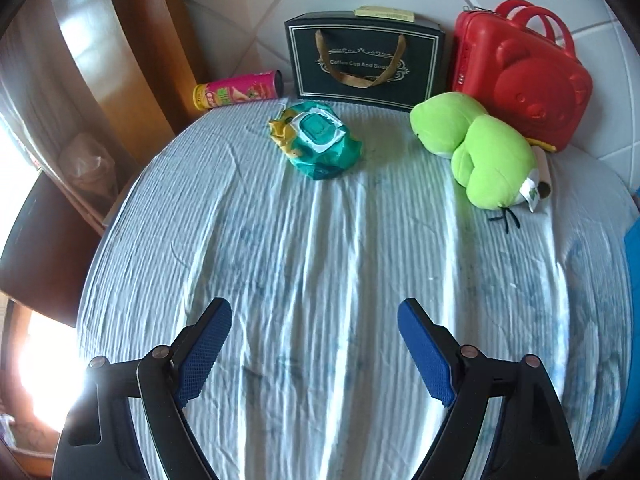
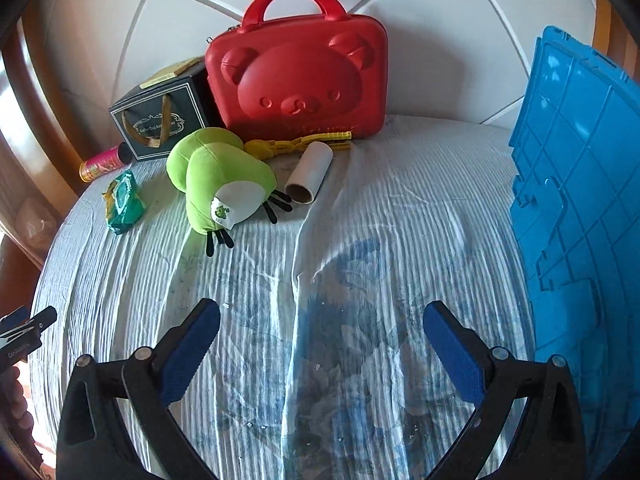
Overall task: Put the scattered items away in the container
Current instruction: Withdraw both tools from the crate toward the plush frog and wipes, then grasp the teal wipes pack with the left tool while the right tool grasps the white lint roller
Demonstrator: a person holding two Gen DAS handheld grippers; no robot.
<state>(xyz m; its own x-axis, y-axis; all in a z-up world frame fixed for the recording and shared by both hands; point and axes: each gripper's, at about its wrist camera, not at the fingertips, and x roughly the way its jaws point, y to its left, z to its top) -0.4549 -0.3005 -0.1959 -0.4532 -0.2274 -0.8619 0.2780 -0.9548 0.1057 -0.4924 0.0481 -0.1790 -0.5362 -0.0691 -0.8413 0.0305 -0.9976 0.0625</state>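
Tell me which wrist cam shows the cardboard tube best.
Right wrist: the cardboard tube lies fully exposed, open end toward the camera, beside the green plush. Left wrist shows only its end poking out behind the plush.

left wrist: faces headboard, low over bed (image 1: 304, 240) | right wrist: same, rightward | shared: plush (image 1: 480, 148)

The bedsheet (image 1: 320, 240) is crinkled cloth. The red case (image 2: 296, 80) is glossy moulded plastic; the green toy (image 2: 220, 184) is soft plush.
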